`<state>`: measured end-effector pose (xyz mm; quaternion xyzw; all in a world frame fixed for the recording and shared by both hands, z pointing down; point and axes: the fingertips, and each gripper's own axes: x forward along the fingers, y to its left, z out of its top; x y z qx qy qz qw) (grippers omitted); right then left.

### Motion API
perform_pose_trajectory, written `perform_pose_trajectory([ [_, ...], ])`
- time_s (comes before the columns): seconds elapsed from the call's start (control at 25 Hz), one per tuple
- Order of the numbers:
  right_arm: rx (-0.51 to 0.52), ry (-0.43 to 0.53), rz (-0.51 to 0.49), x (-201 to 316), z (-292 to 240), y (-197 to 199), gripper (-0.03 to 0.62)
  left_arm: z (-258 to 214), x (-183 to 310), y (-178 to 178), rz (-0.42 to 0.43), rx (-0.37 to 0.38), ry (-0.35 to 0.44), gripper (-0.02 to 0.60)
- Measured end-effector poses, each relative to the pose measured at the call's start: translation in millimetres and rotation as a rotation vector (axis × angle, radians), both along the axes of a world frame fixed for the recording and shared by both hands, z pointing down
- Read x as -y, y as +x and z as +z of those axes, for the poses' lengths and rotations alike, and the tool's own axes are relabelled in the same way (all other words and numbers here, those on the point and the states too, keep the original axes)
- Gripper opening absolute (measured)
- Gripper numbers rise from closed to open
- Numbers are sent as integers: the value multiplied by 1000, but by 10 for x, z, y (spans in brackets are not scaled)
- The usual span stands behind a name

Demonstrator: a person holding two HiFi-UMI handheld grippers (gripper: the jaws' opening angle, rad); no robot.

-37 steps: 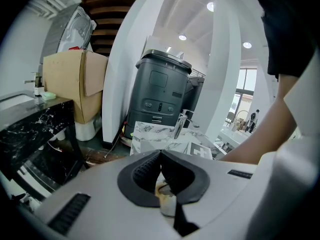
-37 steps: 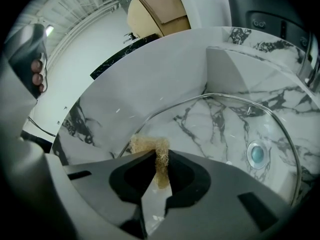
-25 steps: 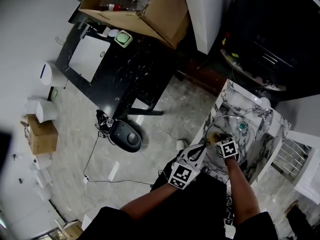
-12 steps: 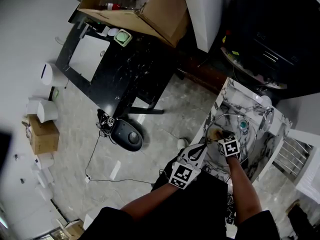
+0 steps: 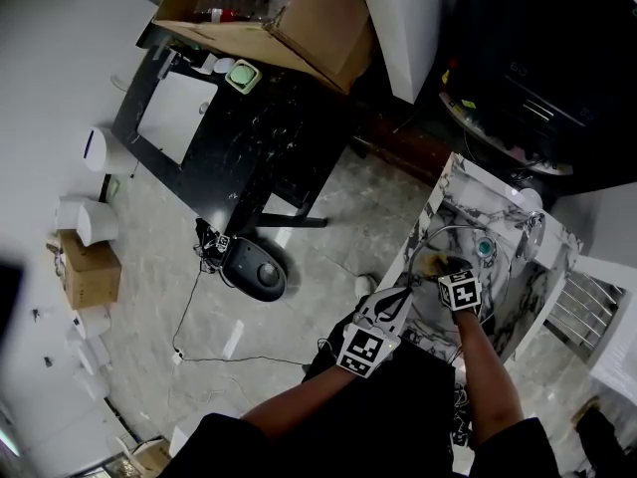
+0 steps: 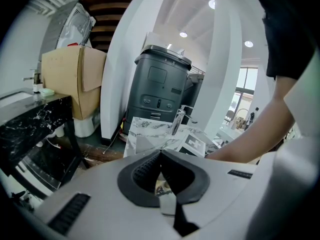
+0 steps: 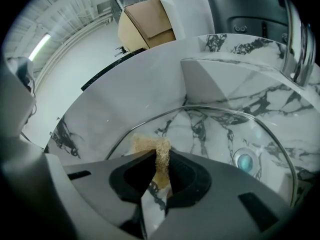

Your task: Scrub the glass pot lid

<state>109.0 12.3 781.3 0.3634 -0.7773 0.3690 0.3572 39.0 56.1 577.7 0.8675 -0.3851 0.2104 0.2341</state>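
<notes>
Clothing: you wear a black short-sleeved top (image 5: 398, 416) | tools: your left gripper (image 5: 400, 295) and right gripper (image 5: 440, 267) have pale grey shells, black ribbed pads (image 6: 145, 170), black-and-white marker cubes (image 5: 360, 350).

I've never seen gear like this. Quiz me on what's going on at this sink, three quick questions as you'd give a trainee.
1. True or false: the right hand-held gripper is shut on a tan scrub pad.
2. Where does the glass pot lid lie? A: on the black table. B: in the marble sink. C: in the cardboard box.
3. Fill in: the left hand-held gripper has its jaws ___, with nothing seen between them.

Key: 1 true. 2 B. 3 together.
</notes>
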Motion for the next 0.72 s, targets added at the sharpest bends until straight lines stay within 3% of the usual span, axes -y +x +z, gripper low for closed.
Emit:
perform_pose_trajectory([
  [0.72, 7, 9, 162, 147, 44, 319, 63, 28, 5, 130, 5, -9, -18, 15],
])
